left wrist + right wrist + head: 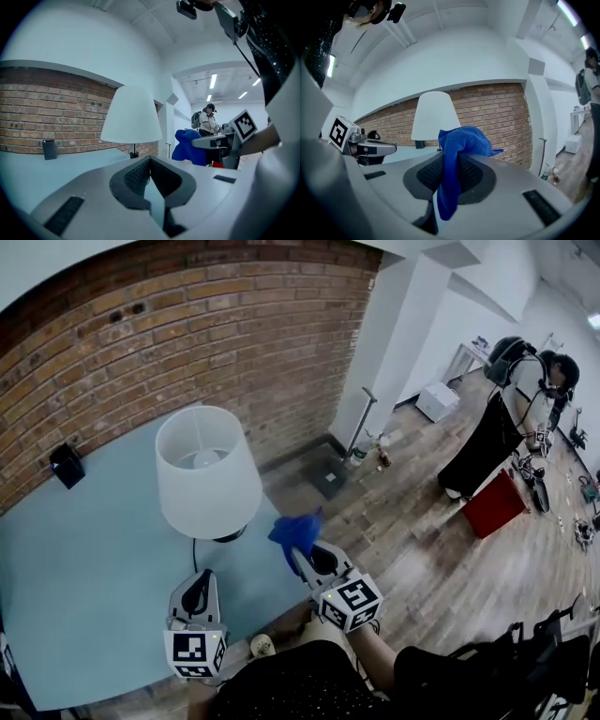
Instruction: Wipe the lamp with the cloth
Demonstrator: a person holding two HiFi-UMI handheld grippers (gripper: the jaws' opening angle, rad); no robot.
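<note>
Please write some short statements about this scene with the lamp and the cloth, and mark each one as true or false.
1. The right gripper is shut on the blue cloth. True.
2. The cloth touches the lamp. False: it is held beside the lamp, apart from it.
3. The left gripper holds a second cloth. False: its jaws are together on nothing.
4. The lamp stands on a pale blue table by a brick wall. True.
5. The small black box lies on the floor. False: it stands on the table, near the wall.
</note>
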